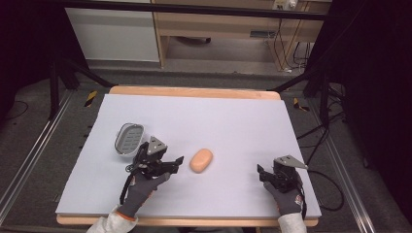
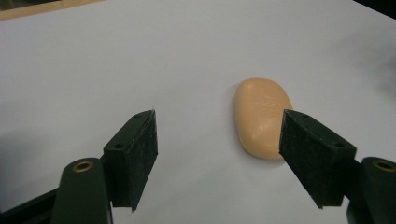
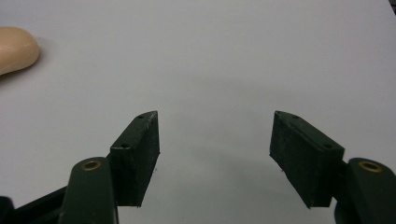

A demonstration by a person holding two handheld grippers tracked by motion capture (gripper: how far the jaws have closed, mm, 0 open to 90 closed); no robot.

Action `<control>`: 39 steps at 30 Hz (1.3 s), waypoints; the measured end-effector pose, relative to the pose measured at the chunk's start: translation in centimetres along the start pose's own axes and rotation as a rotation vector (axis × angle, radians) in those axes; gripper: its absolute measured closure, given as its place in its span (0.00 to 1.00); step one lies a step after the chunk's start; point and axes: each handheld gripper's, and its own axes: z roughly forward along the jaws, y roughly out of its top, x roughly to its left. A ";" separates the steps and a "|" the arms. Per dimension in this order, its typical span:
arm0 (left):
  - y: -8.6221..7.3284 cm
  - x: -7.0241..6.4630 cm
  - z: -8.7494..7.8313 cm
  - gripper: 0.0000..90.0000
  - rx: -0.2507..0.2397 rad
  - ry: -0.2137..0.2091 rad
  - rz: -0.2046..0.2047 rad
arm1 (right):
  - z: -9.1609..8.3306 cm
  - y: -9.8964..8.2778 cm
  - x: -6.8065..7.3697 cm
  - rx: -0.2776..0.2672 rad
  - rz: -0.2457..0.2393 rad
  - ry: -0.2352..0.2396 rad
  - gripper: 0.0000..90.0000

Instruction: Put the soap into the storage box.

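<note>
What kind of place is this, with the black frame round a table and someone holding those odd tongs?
Probably a lab recording station. A table under a pale mat stands inside black framing, cables trail on the floor, and the left gripper and right gripper each carry a camera. A soap bar and soap dish serve as props.

We wear dark grey knit gloves with orange cuffs and white sleeves. Our left gripper [image 1: 165,164] and right gripper [image 1: 270,174] are black, each topped by a grey three-cornered plate and trailing a black cable. In both gripper views the jaws are flat black slabs with small screw holes, joined to arms with brass-ringed holes.
</note>
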 end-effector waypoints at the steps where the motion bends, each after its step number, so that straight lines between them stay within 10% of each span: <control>1: 0.0 0.0 0.0 0.30 0.000 0.000 0.000 | 0.0 0.0 0.0 0.000 0.000 0.000 0.37; 39: 2.6 -3.2 5.1 0.28 0.063 -0.034 0.045 | 0.0 0.1 0.0 0.004 0.000 0.007 0.38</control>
